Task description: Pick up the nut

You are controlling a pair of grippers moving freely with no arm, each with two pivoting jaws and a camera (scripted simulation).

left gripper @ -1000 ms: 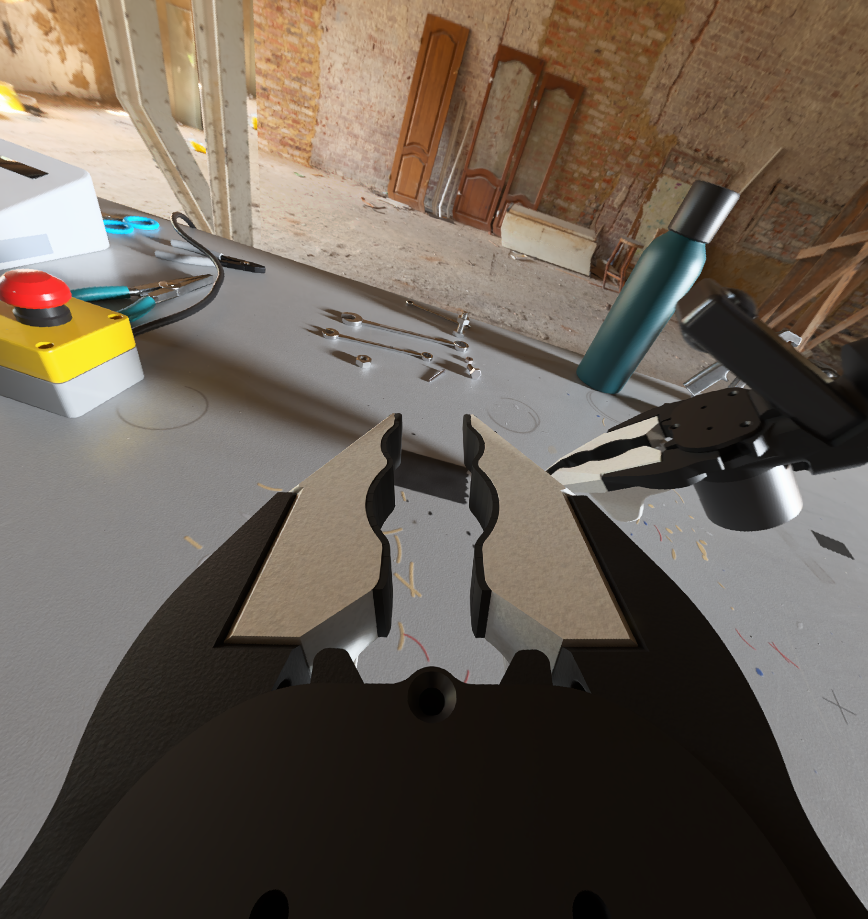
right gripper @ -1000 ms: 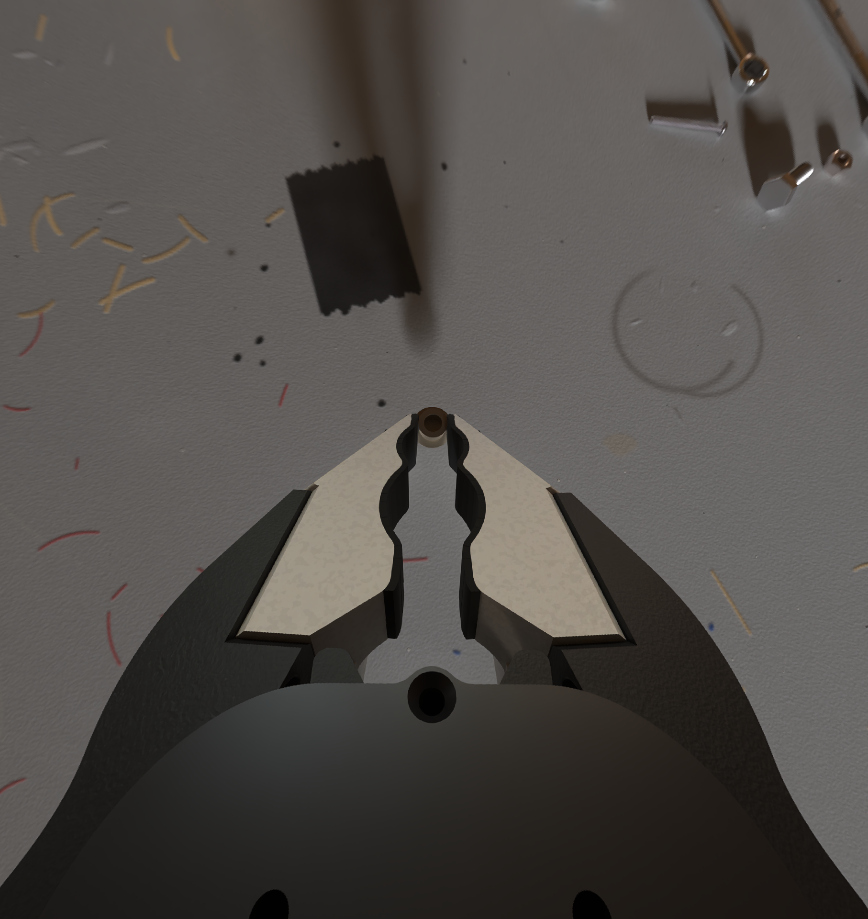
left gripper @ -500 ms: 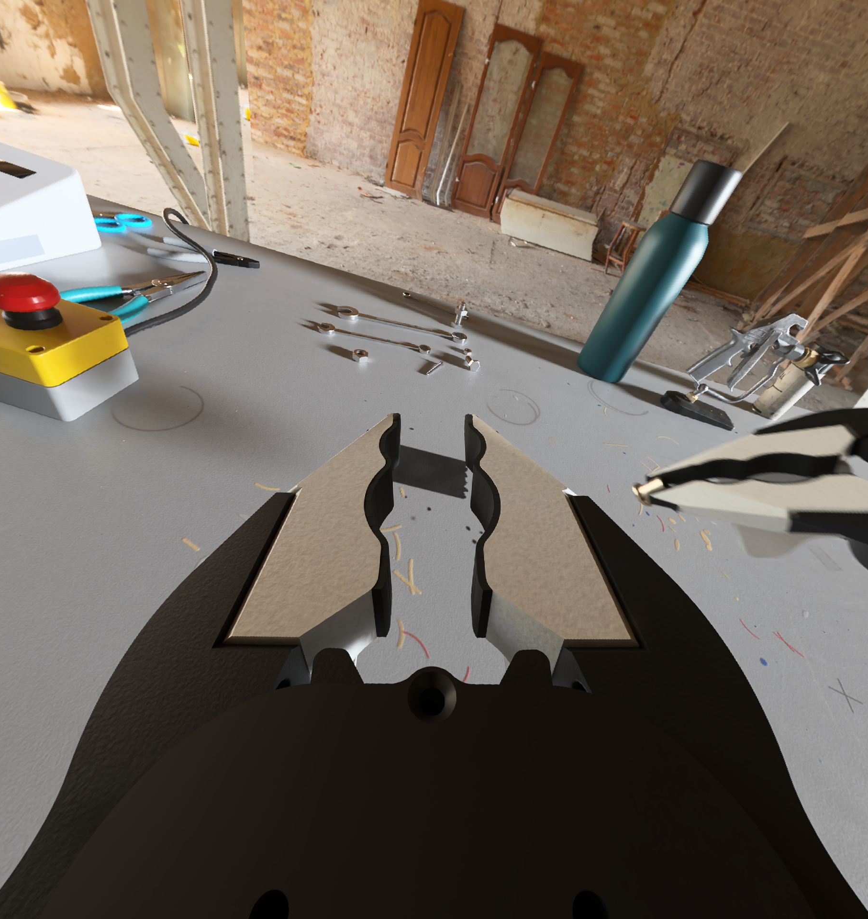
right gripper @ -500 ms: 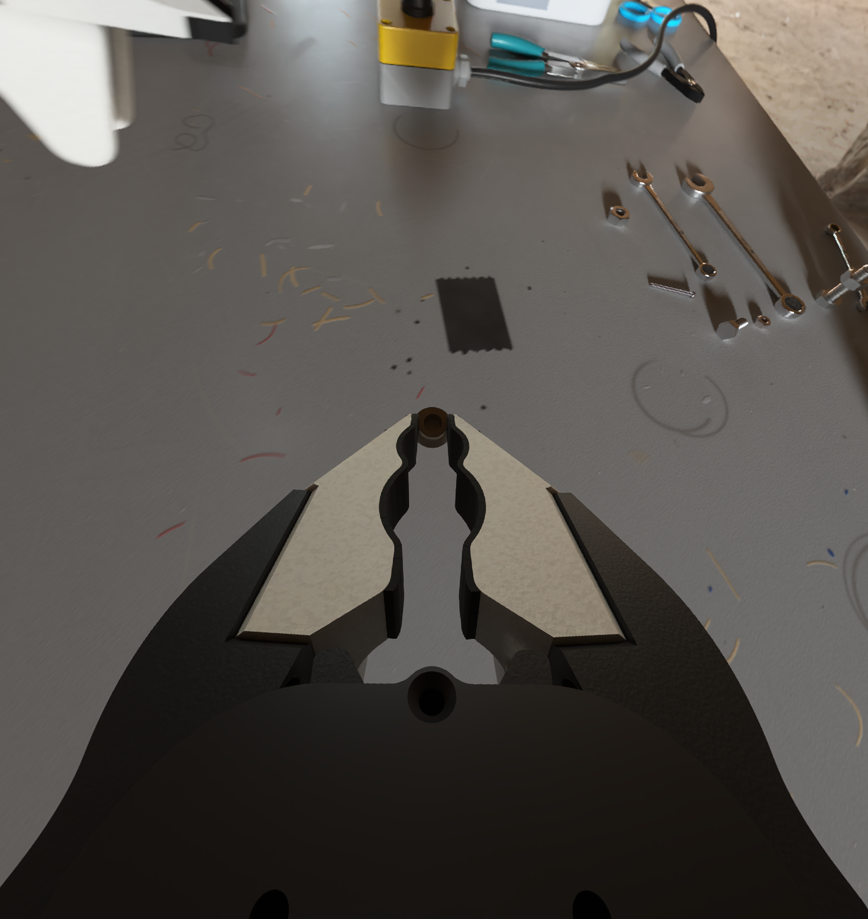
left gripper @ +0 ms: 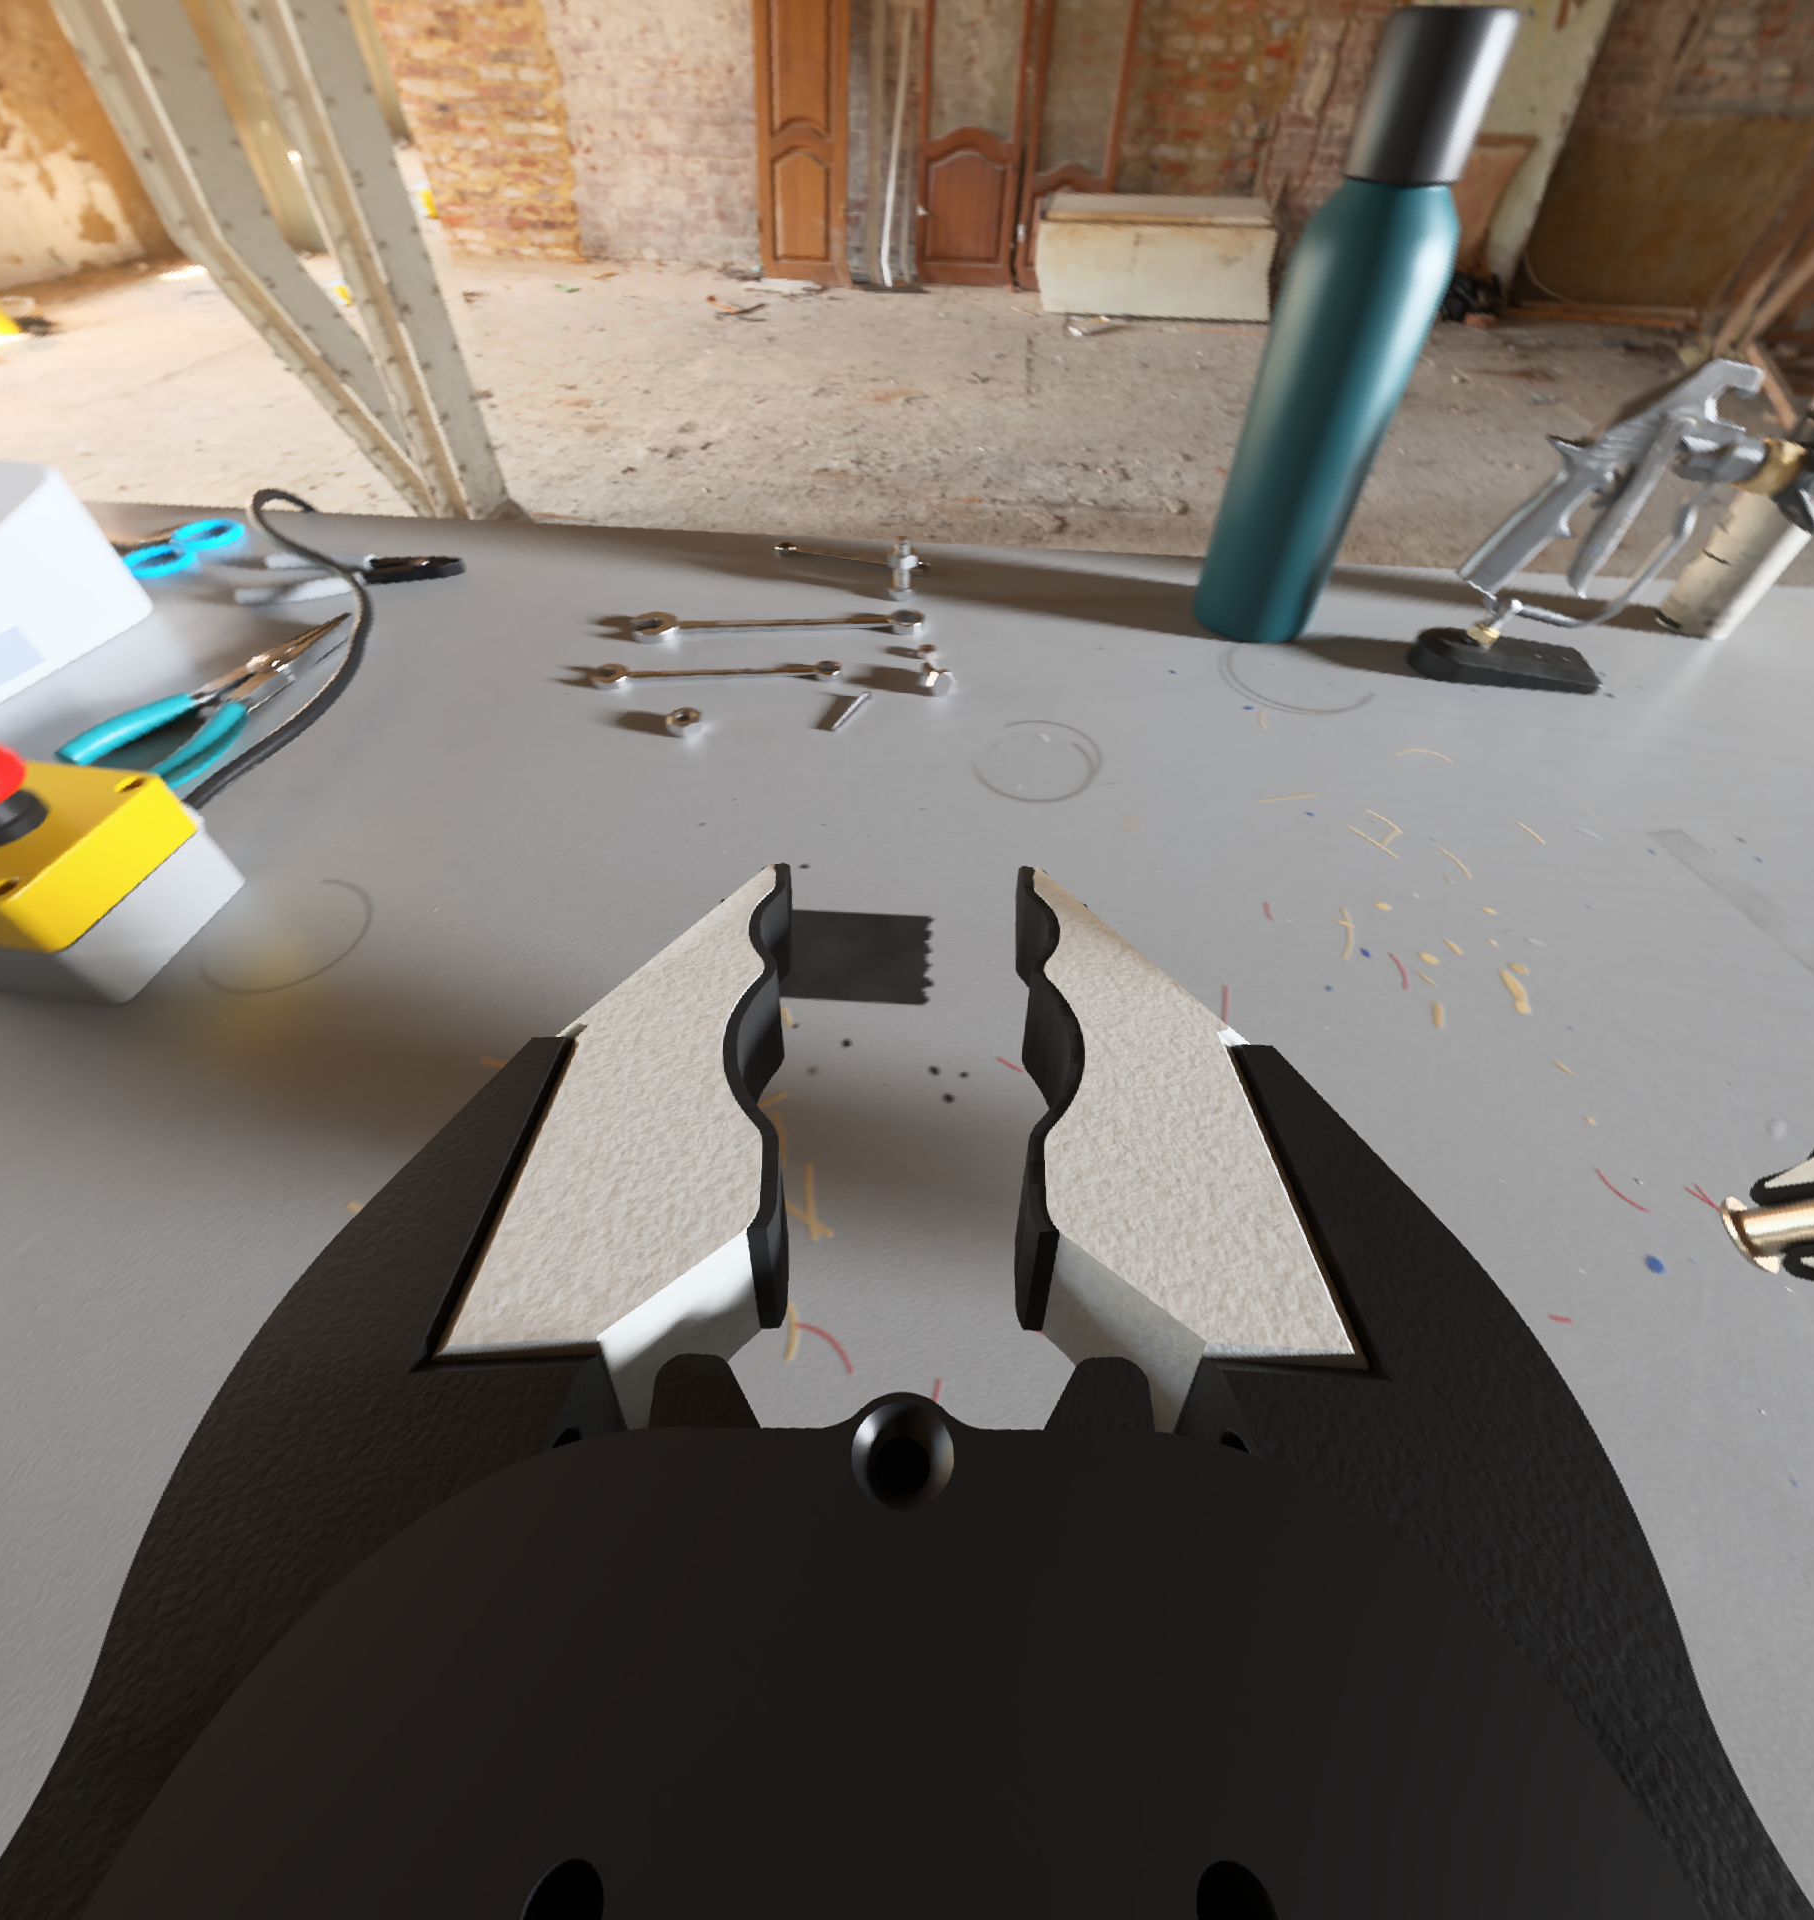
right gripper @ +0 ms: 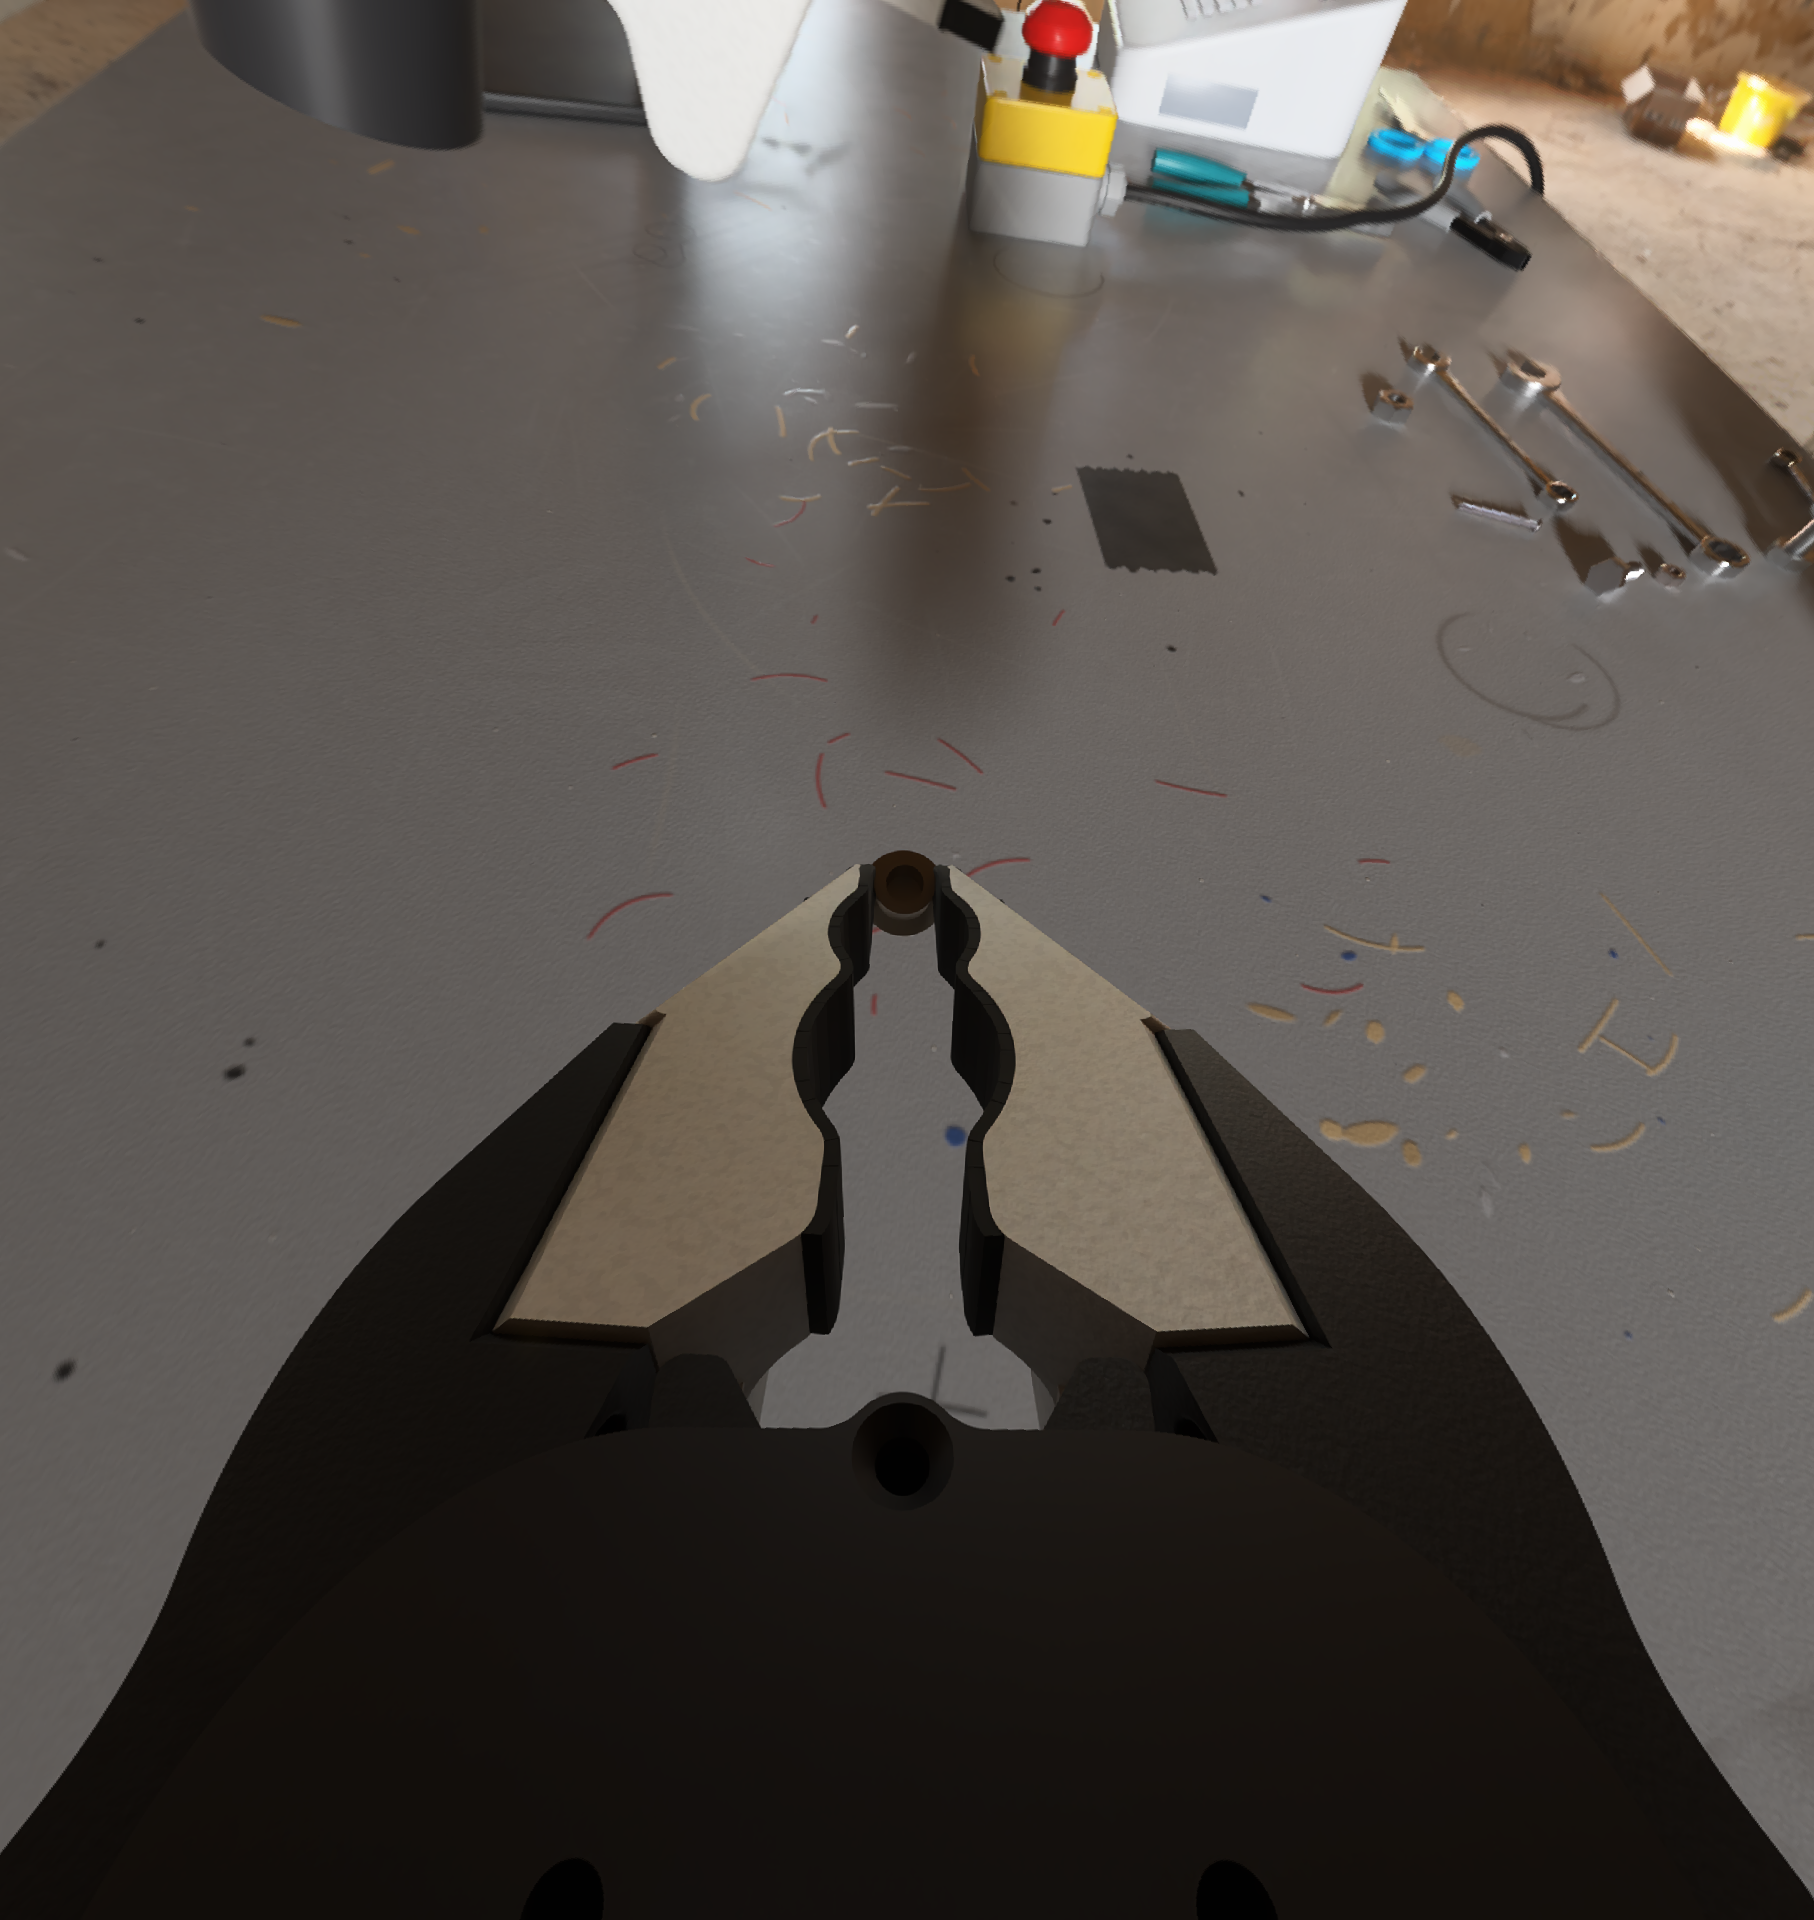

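Note:
My right gripper (right gripper: 903, 902) is shut on a small brass nut (right gripper: 903, 883), pinched between its fingertips and held above the grey table (right gripper: 363, 727). In the left wrist view the same nut (left gripper: 1760, 1233) shows at the far right edge, gripped by the right gripper's tips, clear of the surface. My left gripper (left gripper: 903, 883) is open and empty, hovering over the table near a black tape patch (left gripper: 861, 956).
Wrenches (left gripper: 768, 623), a steel nut (left gripper: 683, 719) and bolts lie at the far edge. A teal bottle (left gripper: 1329, 395), a spray gun (left gripper: 1609, 488), a yellow button box (left gripper: 61, 873), pliers (left gripper: 186, 707) and a white box (left gripper: 20, 592) stand around.
My right gripper has lifted the nut off the table, tilted up toward level and drawn back to the right. My left gripper has opened wider and its view has turned left.

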